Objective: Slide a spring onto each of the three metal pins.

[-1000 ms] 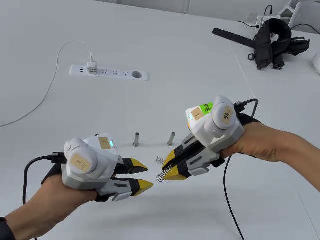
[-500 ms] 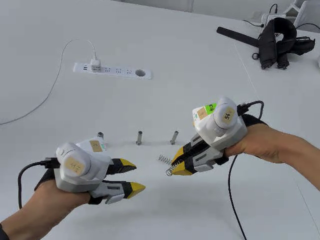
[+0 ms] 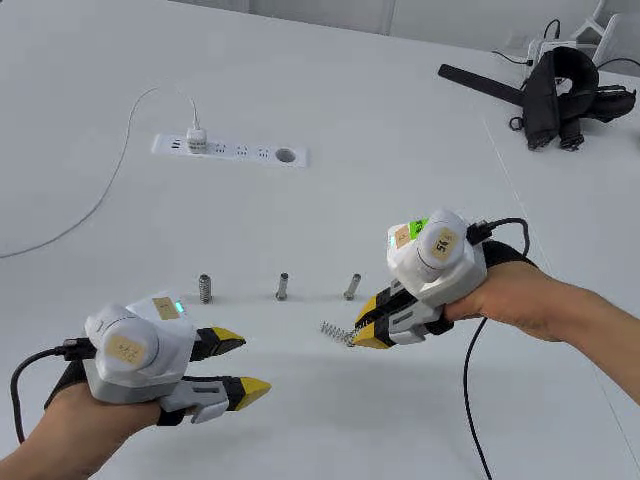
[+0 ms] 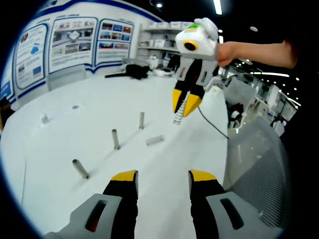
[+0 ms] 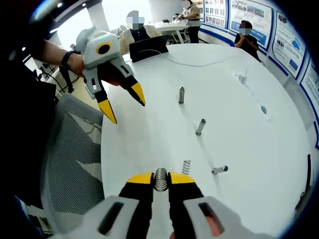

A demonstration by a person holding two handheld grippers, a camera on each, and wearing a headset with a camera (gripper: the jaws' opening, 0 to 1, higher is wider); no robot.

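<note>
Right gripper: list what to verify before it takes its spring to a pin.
1. Held spring secure: ok, the right gripper has its jaws shut on it.
2. Right pin bare: ok.
3. Middle pin bare: ok.
4. Left pin already loaded: ok, skip it.
5. Held spring over a pin: not ok, it hangs off the row.
6. Left gripper out of the path: ok, open, nearer the person than the pins.

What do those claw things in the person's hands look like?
The left gripper and right gripper are chunky white-and-grey shells with black jaws and yellow tips. Each has a tan sticker and trails a black cable. The right one also has a green label.
</note>
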